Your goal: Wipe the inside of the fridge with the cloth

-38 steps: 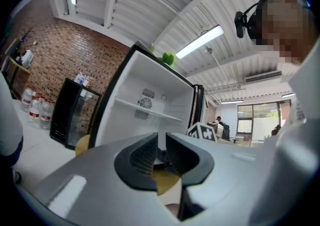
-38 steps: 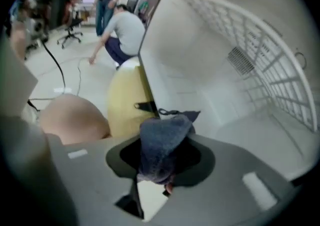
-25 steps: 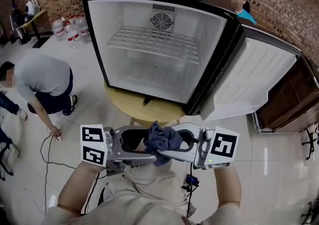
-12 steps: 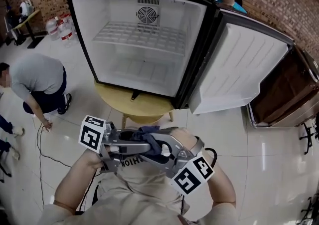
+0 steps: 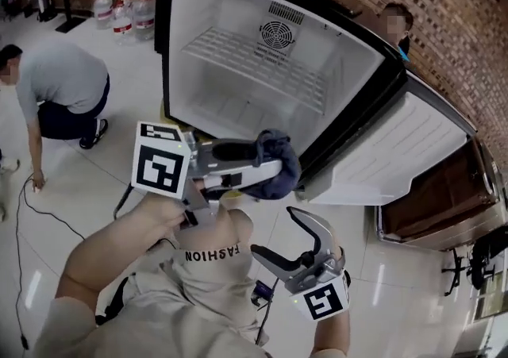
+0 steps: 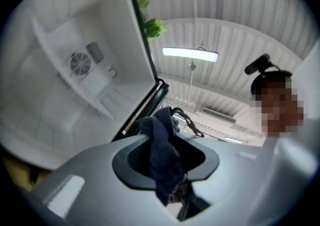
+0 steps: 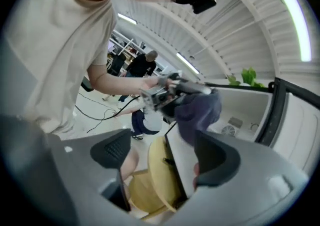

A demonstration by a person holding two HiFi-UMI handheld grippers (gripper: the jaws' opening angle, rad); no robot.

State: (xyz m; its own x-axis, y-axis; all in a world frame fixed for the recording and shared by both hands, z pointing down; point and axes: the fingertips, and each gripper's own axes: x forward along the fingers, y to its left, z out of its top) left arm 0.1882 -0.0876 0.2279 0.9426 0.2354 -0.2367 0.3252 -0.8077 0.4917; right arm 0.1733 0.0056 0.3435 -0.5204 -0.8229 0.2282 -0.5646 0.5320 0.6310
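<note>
The head view looked steeply down onto the left gripper (image 5: 274, 164), the right gripper (image 5: 274, 231) and the fridge (image 5: 230, 102). The left gripper view tilted upward, close behind the cloth (image 6: 162, 155). The right gripper view faced them, apparently from lower. All shared fridge and cloth.

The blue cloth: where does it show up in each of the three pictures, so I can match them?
Head view: the cloth is at centre, just below the open fridge.
Left gripper view: lower centre, close to the camera.
Right gripper view: right of centre.
Shared landmark: the round fan on the fridge's back wall, also seen at and.
</note>
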